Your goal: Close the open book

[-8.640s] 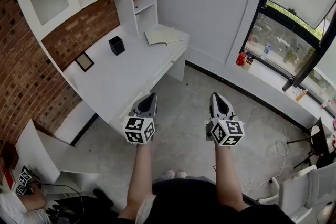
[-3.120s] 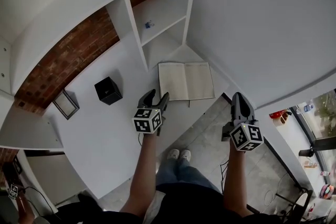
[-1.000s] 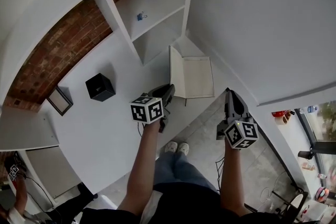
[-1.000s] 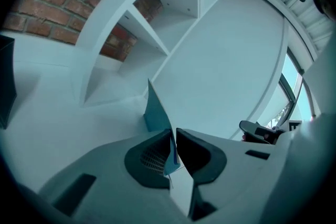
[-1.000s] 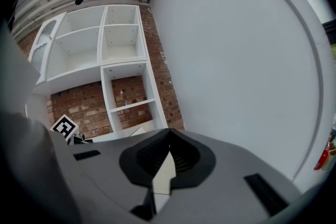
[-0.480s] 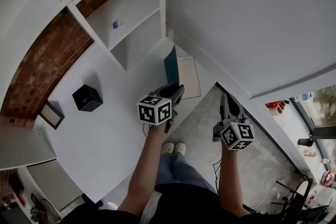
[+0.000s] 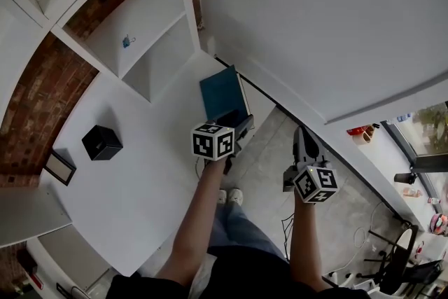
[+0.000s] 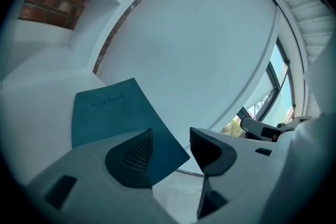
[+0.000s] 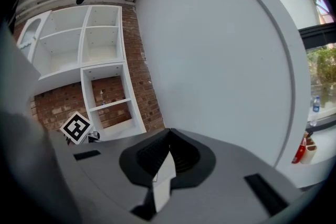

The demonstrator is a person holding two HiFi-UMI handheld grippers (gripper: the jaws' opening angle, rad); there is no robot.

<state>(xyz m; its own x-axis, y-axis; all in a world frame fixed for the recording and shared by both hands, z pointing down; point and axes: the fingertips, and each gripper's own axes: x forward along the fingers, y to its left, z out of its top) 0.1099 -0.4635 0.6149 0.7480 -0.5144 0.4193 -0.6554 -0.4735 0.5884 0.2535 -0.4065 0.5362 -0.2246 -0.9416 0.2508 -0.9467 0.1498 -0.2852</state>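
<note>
From the head view: the book (image 7: 221,94) lies shut and flat, teal cover up, at the far corner of the white desk (image 7: 140,178), close against the wall. The left gripper (image 7: 238,128) is right at the book's near edge, its tips over the lower corner of the cover; I can't tell from here whether they touch it. The right gripper (image 7: 302,136) hangs out over the floor, off the desk's edge and well apart from the book. A black box (image 7: 102,142) sits further left on the desk, away from all of it.

Now the left gripper view: the jaws stand apart, having just been opening, and neither pad presses on anything. The teal cover stretches away beyond the left-hand jaw, and its near corner pokes into the gap lower down, under the tips, not caught between them. The lettering on the cover faces up.

Right gripper view: the jaws are together, nothing between them. No book here, only white shelves (image 9: 105,60) and brick.
</note>
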